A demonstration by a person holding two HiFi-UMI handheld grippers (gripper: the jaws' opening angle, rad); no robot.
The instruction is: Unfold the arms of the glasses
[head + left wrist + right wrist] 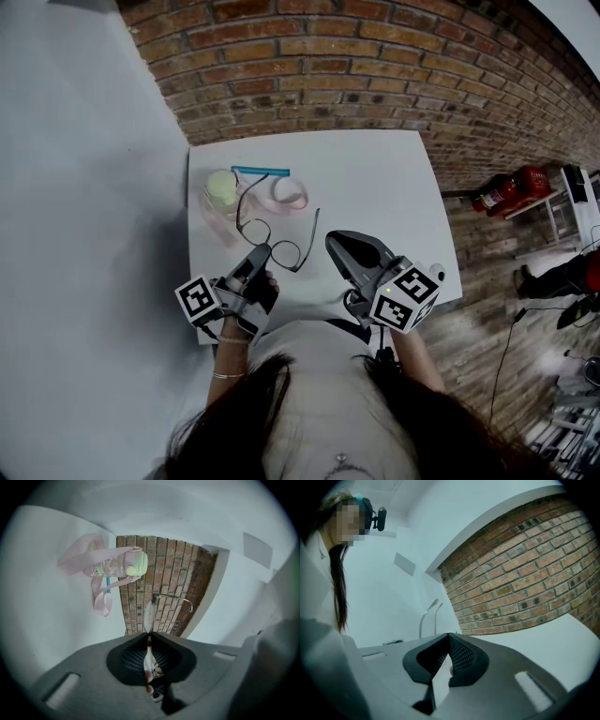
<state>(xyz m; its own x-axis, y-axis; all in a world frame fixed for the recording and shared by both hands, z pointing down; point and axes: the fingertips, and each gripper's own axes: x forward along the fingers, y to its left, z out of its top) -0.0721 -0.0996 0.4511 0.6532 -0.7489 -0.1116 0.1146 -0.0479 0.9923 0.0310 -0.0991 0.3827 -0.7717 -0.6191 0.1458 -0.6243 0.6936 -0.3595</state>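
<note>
Left gripper (260, 255) is closed down on the glasses (281, 251), pinching the thin front at or near the bridge; in its own view the edge of the frame runs straight into the line where the jaws meet. Right gripper (333, 242) is closed too, jaws together with nothing between them, and it hovers just beside the nearer arm's tip without touching it. Under both is the white table (375, 178), with a brick surface beyond its far edge. On the far left part of the table lies a pink bottle (221, 192) with a green cap, a pink strap (289, 194) looped beside it and a blue stick (261, 171) behind. The glasses sit over the near left part of the table, just short of the bottle; I cannot tell whether they rest on the top or hang slightly above it. As I judge it, the job is nearly or fully done: one arm (246, 195) sweeps out from the lens nearest the bottle and the other arm (310, 240) stands out from the lens on the right, so neither lies folded across the front. What may be left is checking that both are swung fully out, then letting go. The front's long axis runs lens to lens on a slant, from beside the bottle down toward my right; both arms point away from me toward the brick, and the lenses face me.
</note>
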